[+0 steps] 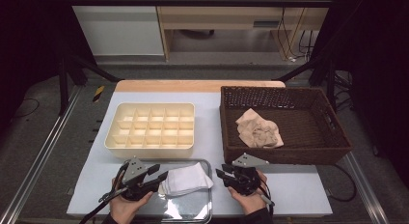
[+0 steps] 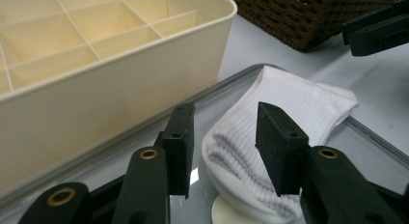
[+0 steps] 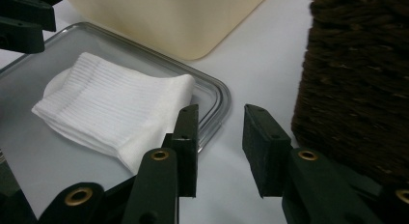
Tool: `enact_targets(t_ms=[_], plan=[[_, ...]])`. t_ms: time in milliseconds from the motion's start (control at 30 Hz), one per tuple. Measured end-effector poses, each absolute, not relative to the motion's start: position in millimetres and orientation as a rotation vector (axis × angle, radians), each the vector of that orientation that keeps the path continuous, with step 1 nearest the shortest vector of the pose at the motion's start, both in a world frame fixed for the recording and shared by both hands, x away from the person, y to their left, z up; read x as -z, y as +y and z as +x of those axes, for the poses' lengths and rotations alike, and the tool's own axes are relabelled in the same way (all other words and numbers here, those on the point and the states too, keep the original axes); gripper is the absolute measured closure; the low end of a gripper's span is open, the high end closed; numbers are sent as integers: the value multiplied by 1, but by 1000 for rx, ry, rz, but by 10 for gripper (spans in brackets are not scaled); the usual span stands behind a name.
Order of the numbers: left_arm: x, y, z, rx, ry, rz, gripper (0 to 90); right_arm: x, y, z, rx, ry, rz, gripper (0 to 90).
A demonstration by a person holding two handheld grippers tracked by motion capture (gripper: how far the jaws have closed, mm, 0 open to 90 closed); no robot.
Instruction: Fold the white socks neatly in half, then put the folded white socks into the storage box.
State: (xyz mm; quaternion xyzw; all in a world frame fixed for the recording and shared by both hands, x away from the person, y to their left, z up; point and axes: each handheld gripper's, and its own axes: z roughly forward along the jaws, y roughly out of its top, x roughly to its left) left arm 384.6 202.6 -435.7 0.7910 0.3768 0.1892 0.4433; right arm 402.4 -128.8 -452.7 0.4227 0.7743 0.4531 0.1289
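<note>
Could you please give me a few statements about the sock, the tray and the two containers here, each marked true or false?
1. The folded white sock lies on the metal tray. True.
2. The cream divided box holds socks in several of its compartments. False: every compartment in sight is empty.
3. A crumpled beige cloth lies in the brown wicker basket. True.
4. The right gripper is clamped on the sock. False: its jaws stand apart over the table, beside the tray's corner, with nothing between them.
5. The left gripper has its jaws open, one on each side of the sock's folded end. True.
</note>
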Motion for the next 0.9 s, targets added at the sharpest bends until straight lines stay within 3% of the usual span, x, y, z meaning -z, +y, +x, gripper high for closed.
enact_targets(t_ms=[400, 733, 900], plan=[[432, 179, 390, -474, 880, 1976, 601, 454, -135, 400, -1328, 2235, 1239, 668], [440, 158, 392, -445, 883, 2000, 794, 457, -134, 401, -1324, 2246, 1240, 690], [449, 153, 394, -403, 901, 2017, 835, 458, -130, 401, -1338, 2243, 1249, 680]])
